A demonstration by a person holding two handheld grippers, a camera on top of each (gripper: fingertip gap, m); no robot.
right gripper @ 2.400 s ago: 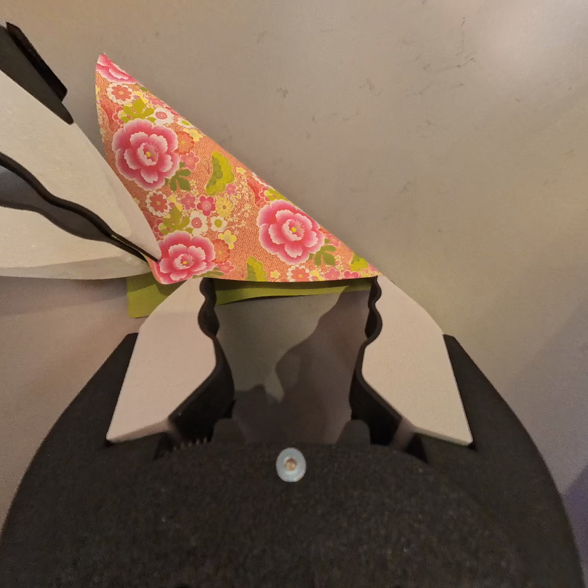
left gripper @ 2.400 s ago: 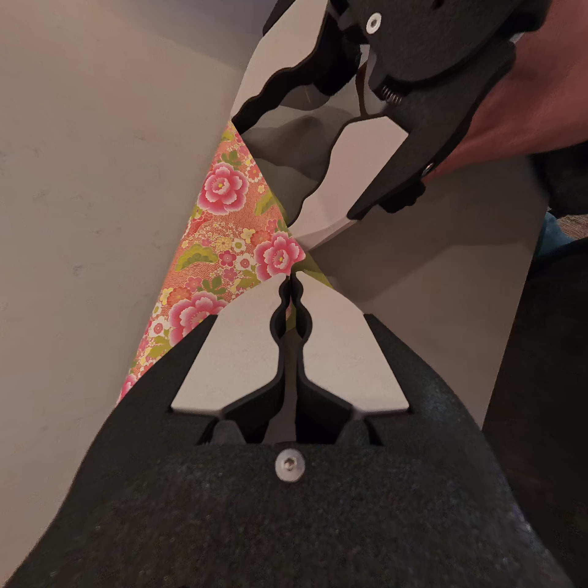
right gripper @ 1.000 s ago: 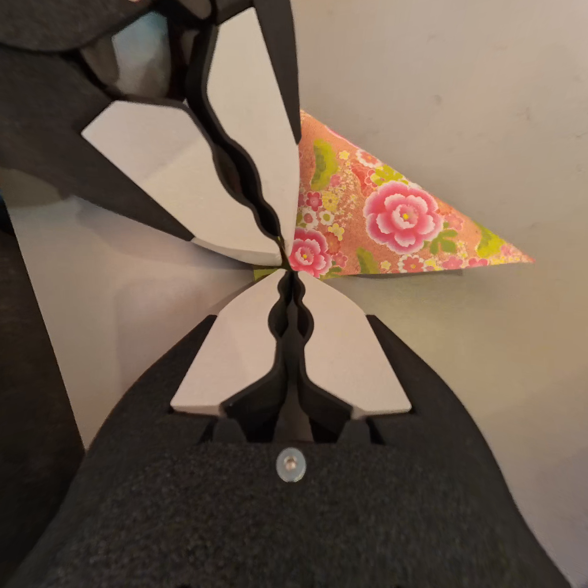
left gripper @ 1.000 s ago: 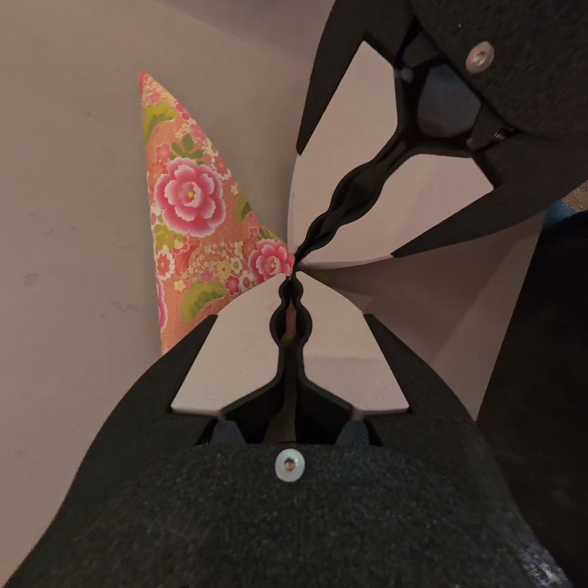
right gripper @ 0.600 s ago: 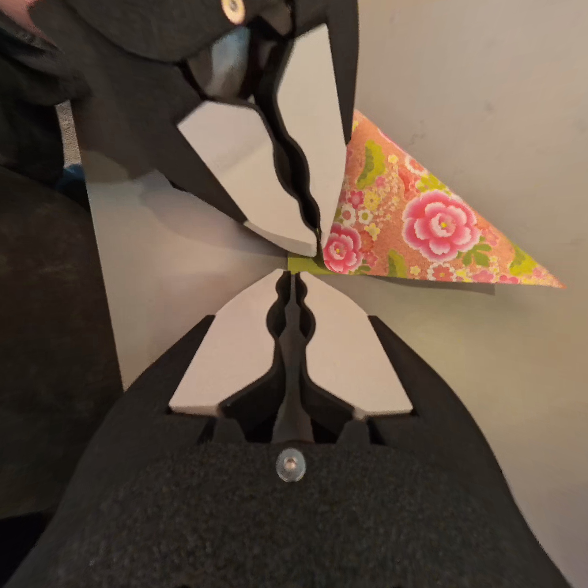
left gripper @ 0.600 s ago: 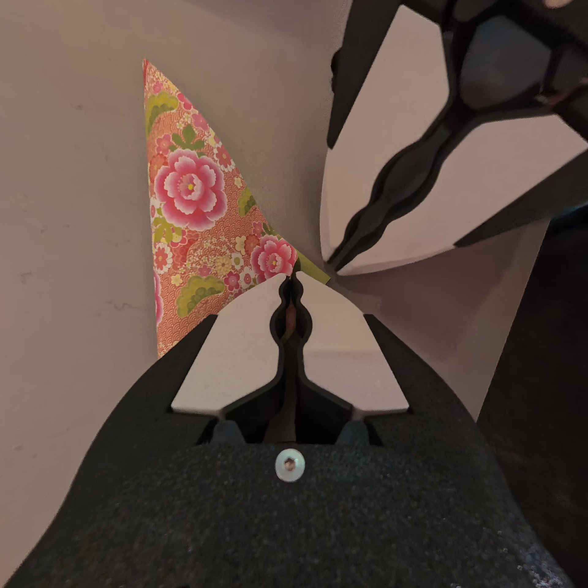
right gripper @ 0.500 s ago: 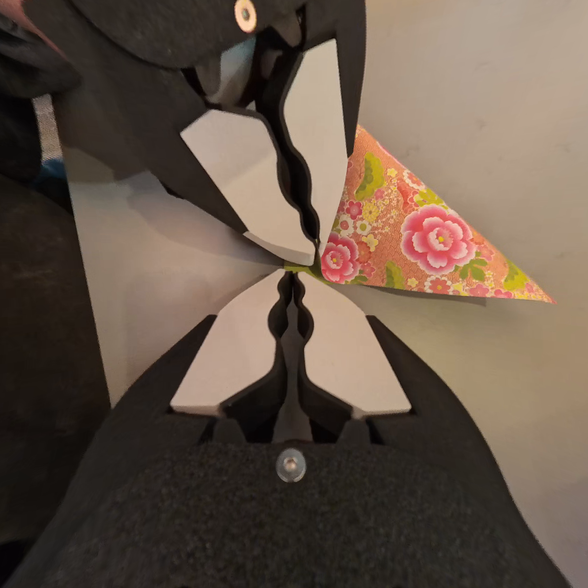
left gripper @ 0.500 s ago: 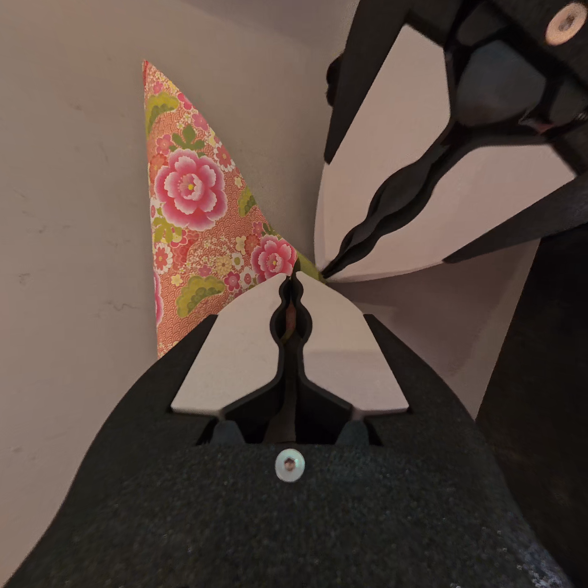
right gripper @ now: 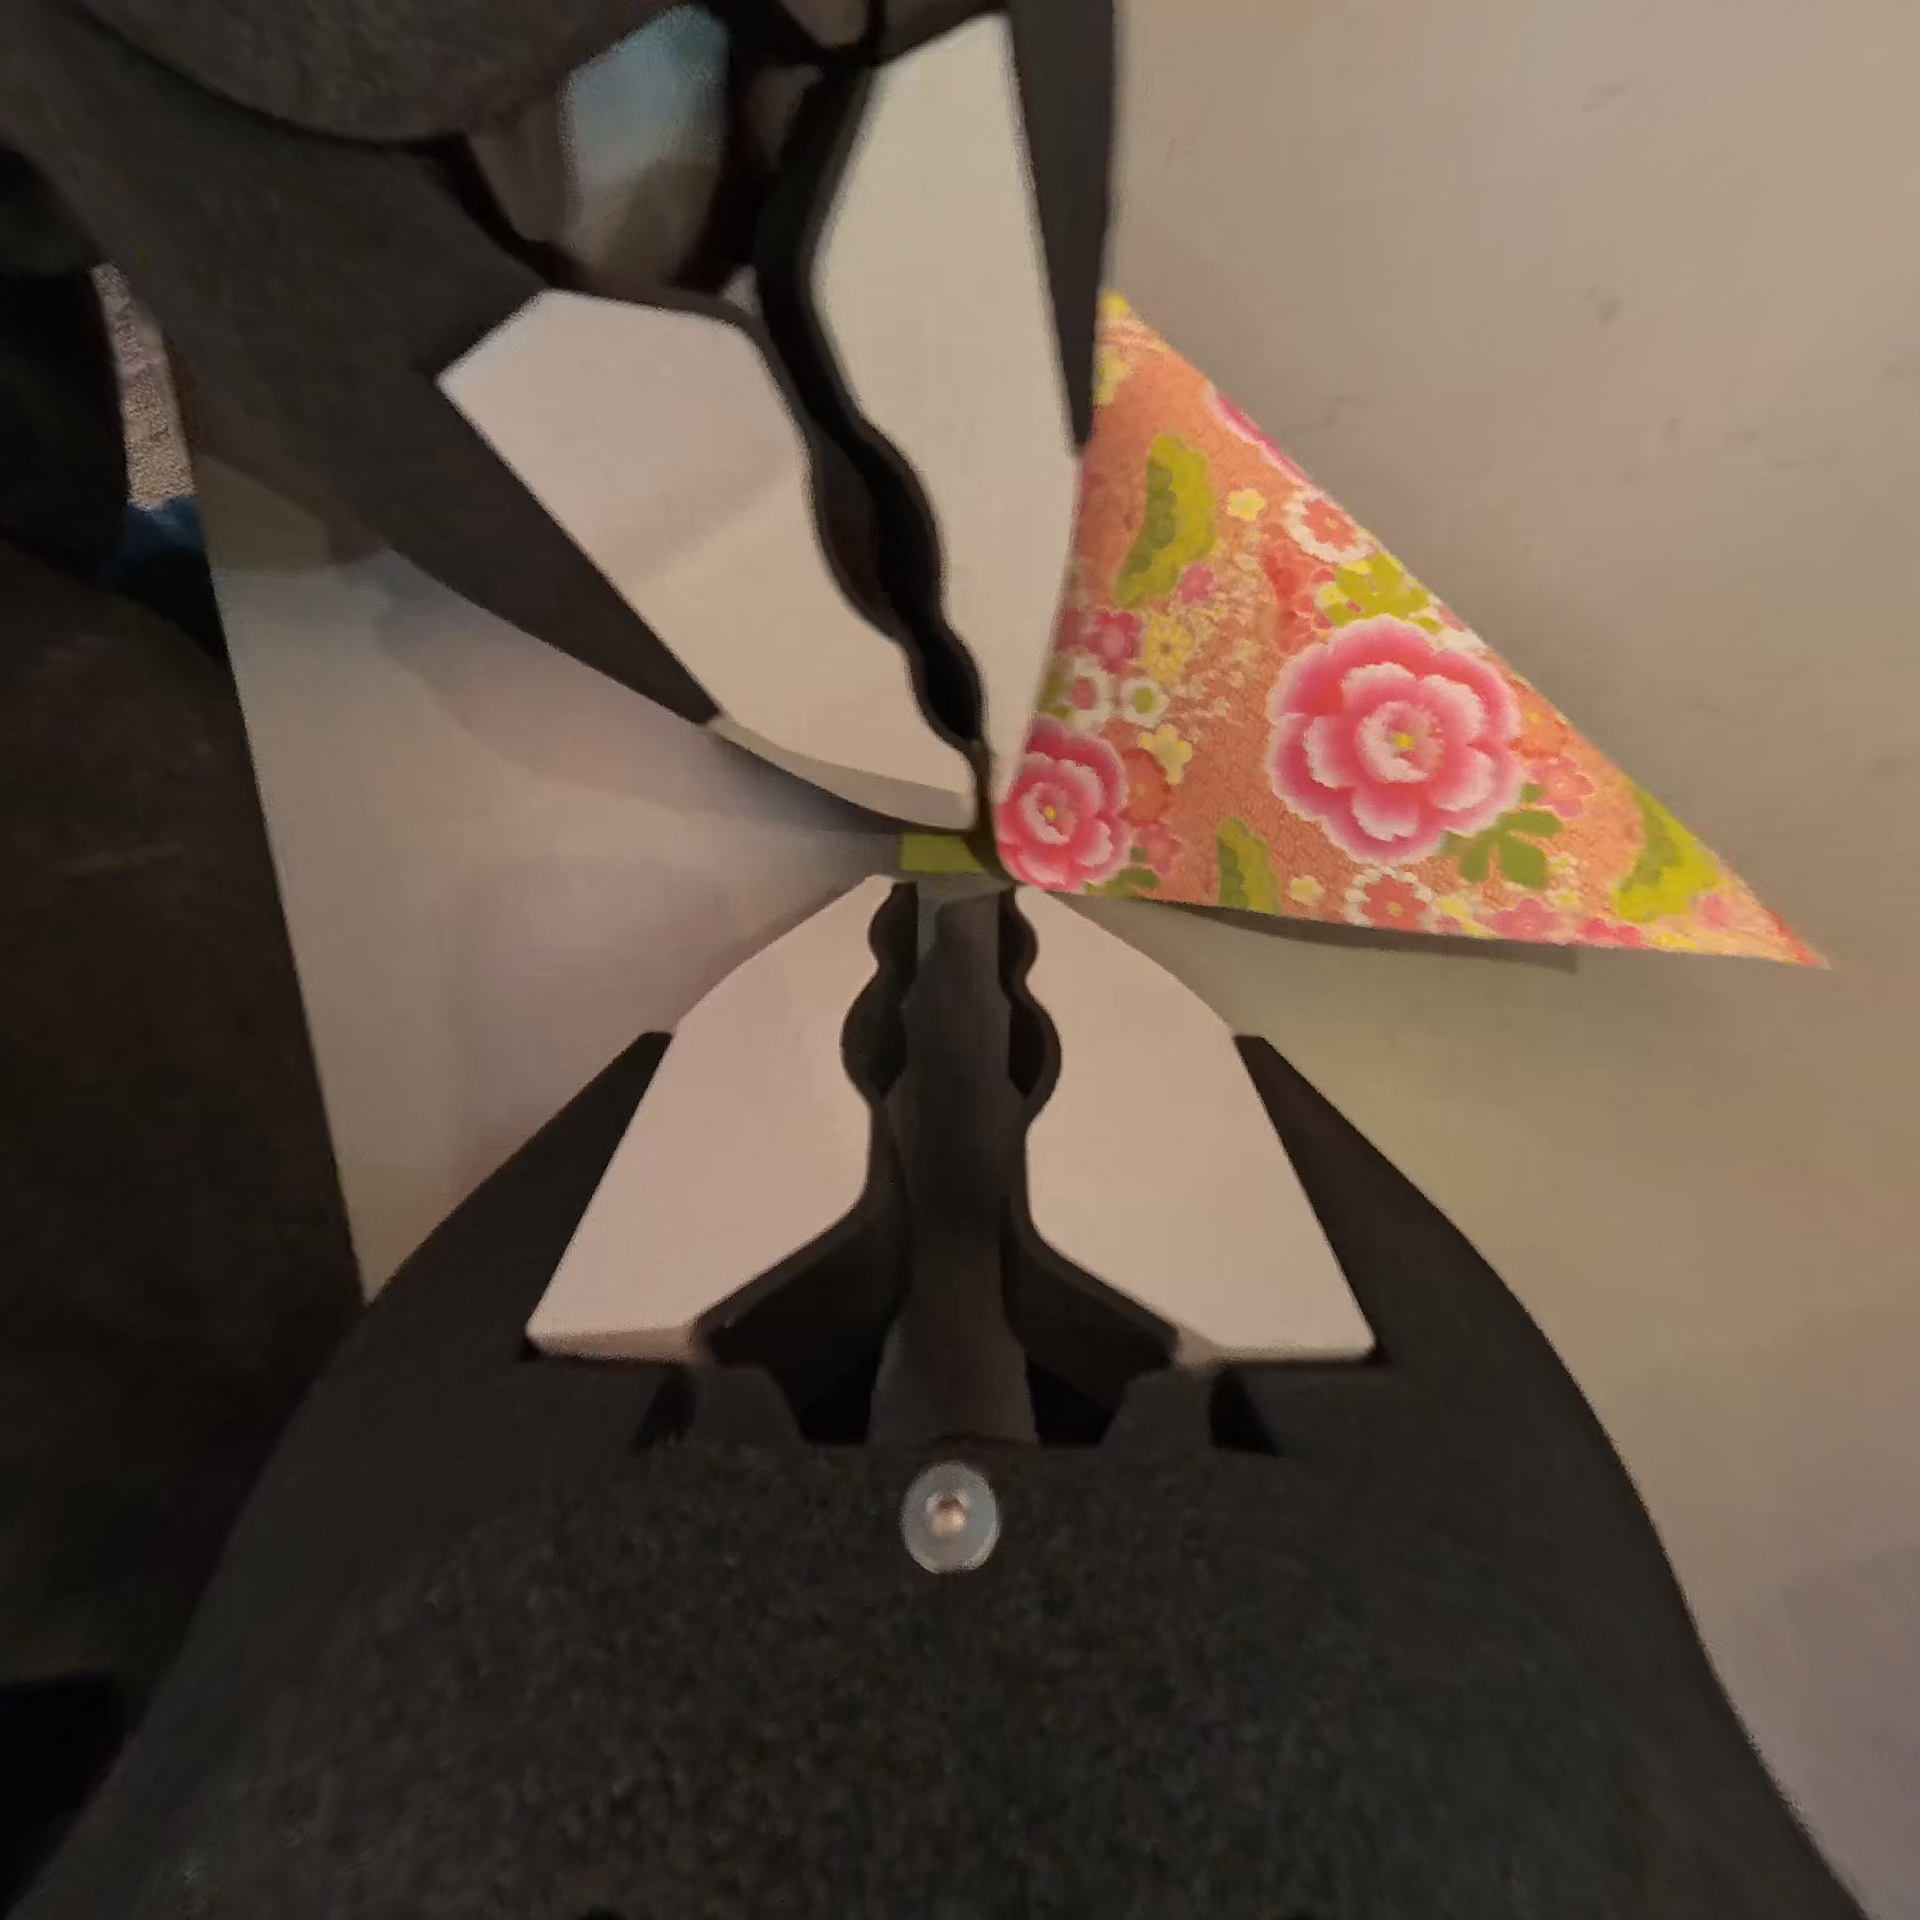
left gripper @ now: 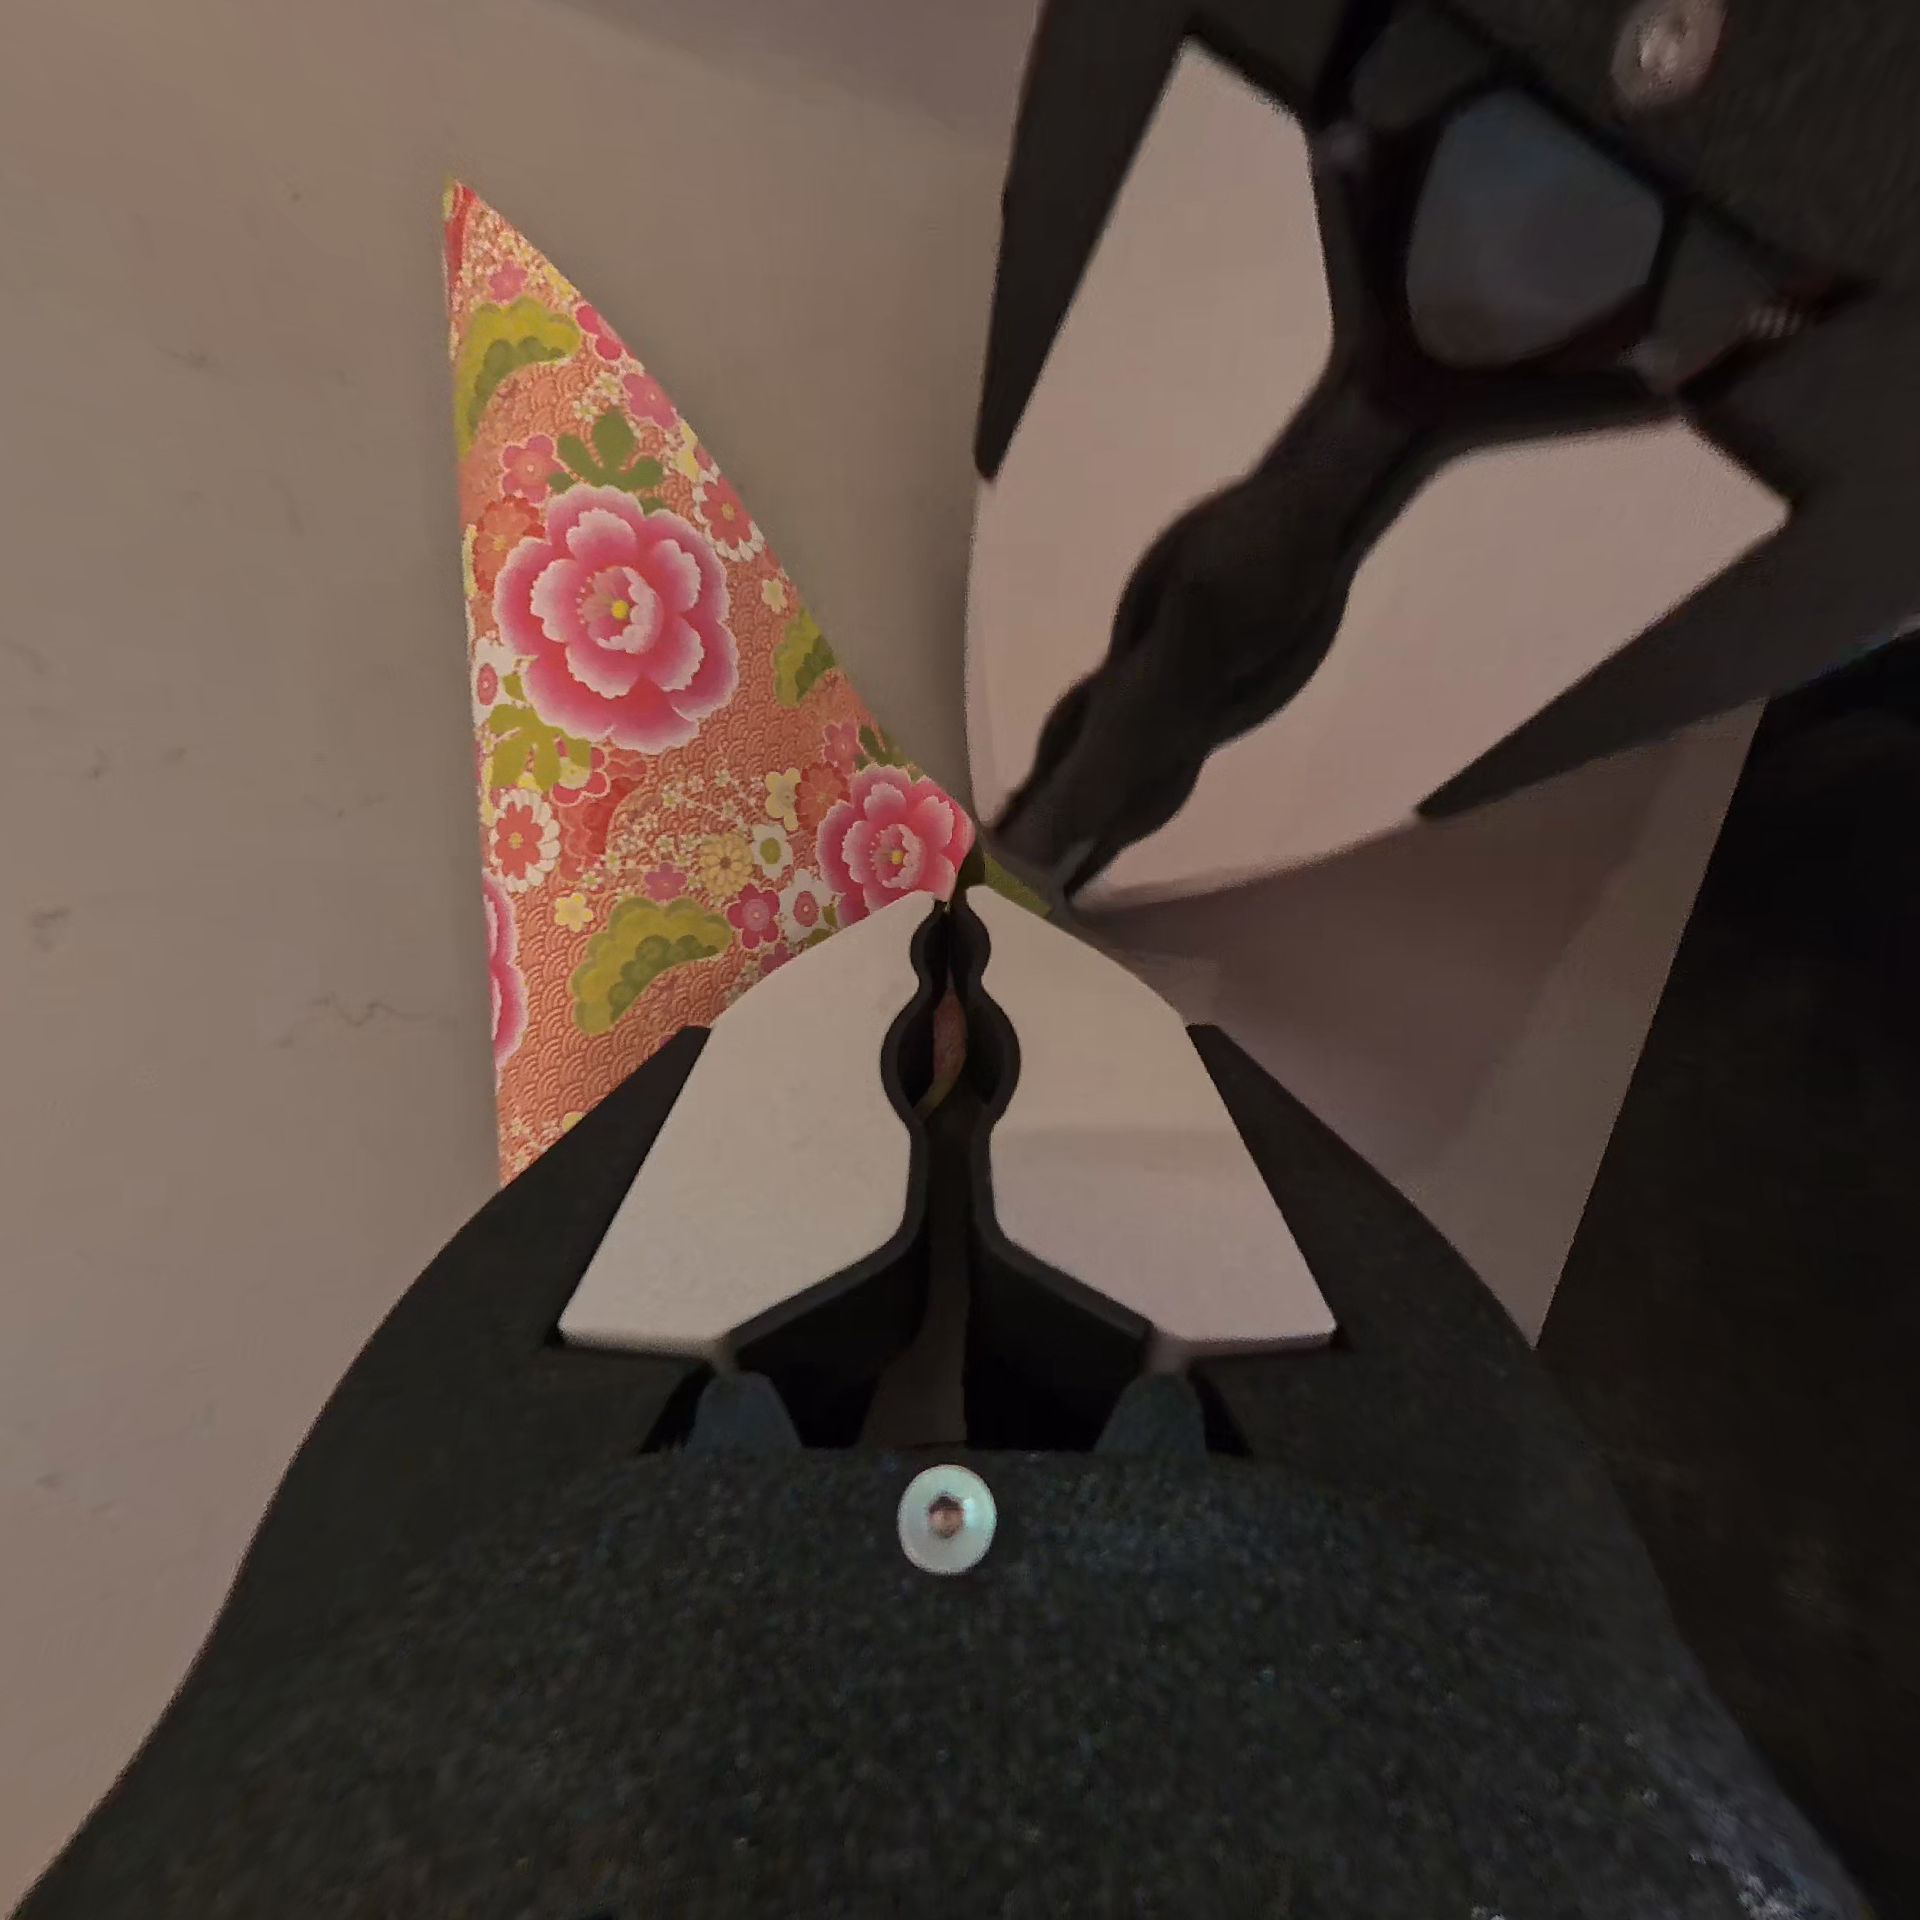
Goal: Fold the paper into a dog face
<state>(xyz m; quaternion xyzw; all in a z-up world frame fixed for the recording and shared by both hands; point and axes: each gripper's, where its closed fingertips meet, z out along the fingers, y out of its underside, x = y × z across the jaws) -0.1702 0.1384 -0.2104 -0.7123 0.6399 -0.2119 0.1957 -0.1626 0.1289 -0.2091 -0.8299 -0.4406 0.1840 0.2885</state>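
Here, one paper (left gripper: 623,665), floral orange-pink, folded to a triangle, lies on a pale table (left gripper: 208,727) at centre left of the left wrist view. Two grippers meet at its near corner. Left gripper (left gripper: 951,914): jaws closed, pinching the paper. Right gripper (right gripper: 956,894): jaws slightly parted, green corner at its tips; grip unclear. No containers.

A plain off-white tabletop (left gripper: 208,935) carries the scene, its surface marked by a few faint scuffs. The only thing lying on it is a folded triangle of orange floral origami paper (left gripper: 623,665), whose long point reaches toward 11 o'clock in the left wrist view and 3 o'clock in the right wrist view (right gripper: 1351,727).
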